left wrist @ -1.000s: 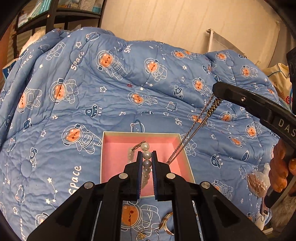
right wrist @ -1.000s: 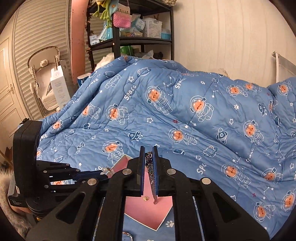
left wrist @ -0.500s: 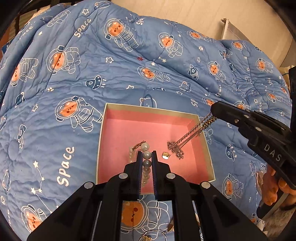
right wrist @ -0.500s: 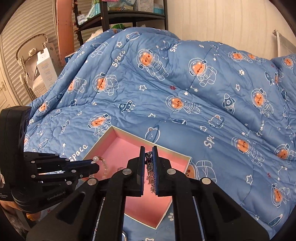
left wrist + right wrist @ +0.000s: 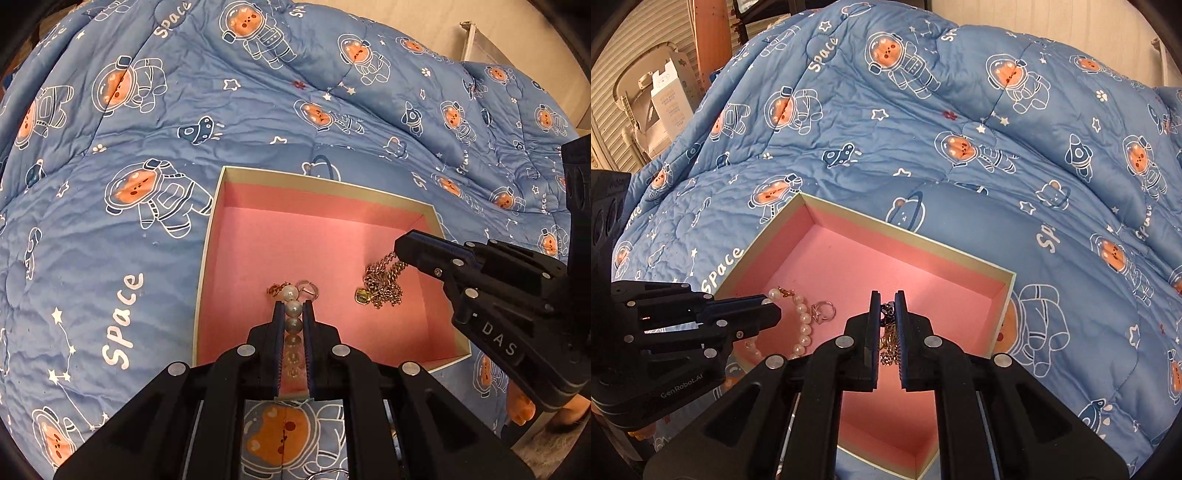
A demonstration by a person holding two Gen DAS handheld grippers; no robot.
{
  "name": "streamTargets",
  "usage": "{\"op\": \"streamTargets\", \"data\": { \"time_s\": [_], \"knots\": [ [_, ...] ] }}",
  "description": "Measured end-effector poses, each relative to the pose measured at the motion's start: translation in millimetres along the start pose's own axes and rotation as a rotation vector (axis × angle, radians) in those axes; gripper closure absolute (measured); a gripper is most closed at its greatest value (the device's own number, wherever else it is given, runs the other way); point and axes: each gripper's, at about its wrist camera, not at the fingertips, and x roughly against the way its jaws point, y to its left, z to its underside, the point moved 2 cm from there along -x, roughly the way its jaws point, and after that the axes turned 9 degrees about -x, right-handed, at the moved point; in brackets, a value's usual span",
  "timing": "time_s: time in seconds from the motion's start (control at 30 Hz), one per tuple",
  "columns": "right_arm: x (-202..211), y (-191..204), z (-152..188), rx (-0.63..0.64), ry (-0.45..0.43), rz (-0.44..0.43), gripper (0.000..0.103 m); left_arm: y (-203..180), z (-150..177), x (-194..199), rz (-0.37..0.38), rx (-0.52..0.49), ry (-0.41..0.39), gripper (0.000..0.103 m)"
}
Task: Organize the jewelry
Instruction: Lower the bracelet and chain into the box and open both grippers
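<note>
Both grippers have come down toward the pink-lined box (image 5: 236, 206) since a second ago, when the chain necklace (image 5: 382, 286) hung in the air well above it. That chain now lies mostly heaped on the box floor near the right wall, its small gold pendant (image 5: 362, 295) resting beside the pile, with only the top links rising into the tip of the right gripper (image 5: 400, 254). The box fills far more of both views than before.

The left gripper (image 5: 293, 314) is closed narrowly on a pearl bracelet (image 5: 291, 312), the beads lined up in a row between its fingers and the clasp end touching the pink floor just ahead of the tips. From the right wrist view the bracelet (image 5: 803, 325) shows more fully, trailing in a curve down from the left gripper (image 5: 772, 314), and a small silver ring (image 5: 822, 312) lies just beside it on the floor; the left view shows that ring only partly, past the pearls.

In the right wrist view the right gripper (image 5: 886, 299) has its fingers drawn close on the chain (image 5: 890, 339), which dangles bunched between them over the near half of the box (image 5: 905, 236). The box sits on a blue quilt (image 5: 960, 92) printed with astronaut bears.
</note>
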Motion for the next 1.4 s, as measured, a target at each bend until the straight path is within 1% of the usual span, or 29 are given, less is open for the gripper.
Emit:
{"op": "streamTargets", "data": {
  "time_s": [0.17, 0.27, 0.33, 0.4, 0.47, 0.53, 0.6, 0.63, 0.67, 0.7, 0.73, 0.77, 0.8, 0.83, 0.87, 0.9, 0.93, 1.0, 1.07, 1.1, 1.13, 1.2, 1.27, 1.4],
  "knots": [
    [-16, 0, 4, 0.015, 0.028, 0.005, 0.095, -2, -1, -12, -0.02, -0.033, 0.026, 0.094],
    [-21, 1, 4, 0.034, 0.034, 0.014, 0.095, -5, -1, -19, -0.059, -0.072, 0.045, 0.094],
    [-25, 1, 4, 0.043, 0.043, 0.023, 0.095, -8, -2, -21, -0.084, -0.103, 0.043, 0.094],
    [-27, 0, 4, 0.049, 0.041, 0.03, 0.095, -9, -1, -19, -0.076, -0.108, 0.036, 0.093],
    [-28, -2, 3, 0.057, 0.038, 0.04, 0.095, -10, -1, -17, -0.075, -0.112, 0.03, 0.087],
    [-28, -2, 3, 0.063, 0.034, 0.039, 0.094, -12, -1, -13, -0.078, -0.118, 0.016, 0.069],
    [-27, -2, 3, 0.075, 0.035, 0.04, 0.087, -13, -1, -8, -0.086, -0.123, -0.007, 0.062],
    [-27, -2, 3, 0.079, 0.031, 0.043, 0.073, -14, -2, -5, -0.089, -0.125, -0.016, 0.061],
    [-25, -2, 3, 0.08, 0.02, 0.044, 0.055, -15, -3, -3, -0.091, -0.126, -0.023, 0.06],
    [-22, -2, 3, 0.077, 0.002, 0.039, 0.049, -15, -3, 1, -0.095, -0.126, -0.032, 0.057],
    [-18, -3, 2, 0.072, -0.024, 0.033, 0.047, -16, -3, 5, -0.097, -0.128, -0.045, 0.053],
    [-14, -3, 1, 0.07, -0.041, 0.029, 0.047, -17, -3, 11, -0.099, -0.132, -0.061, 0.05],
    [-12, -4, 0, 0.066, -0.048, 0.024, 0.047, -17, -2, 16, -0.106, -0.137, -0.078, 0.043],
    [-9, -4, -1, 0.064, -0.056, 0.015, 0.045, -17, 0, 23, -0.122, -0.14, -0.099, 0.034],
    [-7, -4, -1, 0.065, -0.065, 0.011, 0.036, -16, 2, 30, -0.139, -0.14, -0.123, 0.029],
    [-4, -4, 0, 0.069, -0.075, 0.016, 0.028, -15, 5, 36, -0.155, -0.138, -0.148, 0.02],
    [0, -4, 2, 0.075, -0.097, 0.032, 0.017, -13, 10, 42, -0.167, -0.133, -0.167, 0.013],
    [8, -3, 7, 0.087, -0.142, 0.059, 0.016, -10, 22, 50, -0.182, -0.118, -0.192, 0.01],
    [15, -4, 12, 0.081, -0.156, 0.078, 0.015, -10, 37, 55, -0.184, -0.115, -0.196, 0.009],
    [19, -4, 16, 0.069, -0.162, 0.086, 0.013, -10, 44, 57, -0.189, -0.116, -0.195, 0.007],
    [25, -4, 21, 0.057, -0.174, 0.083, 0.011, -11, 52, 58, -0.193, -0.12, -0.196, 0.007],
    [38, -3, 33, 0.046, -0.205, 0.074, 0.01, -14, 67, 58, -0.203, -0.129, -0.194, 0.007],
    [50, 0, 45, 0.043, -0.227, 0.088, 0.01, -16, 82, 60, -0.211, -0.129, -0.189, 0.007],
    [66, 5, 72, 0.019, -0.244, 0.077, 0.01, -21, 102, 62, -0.199, -0.123, -0.188, 0.007]
  ]
}}
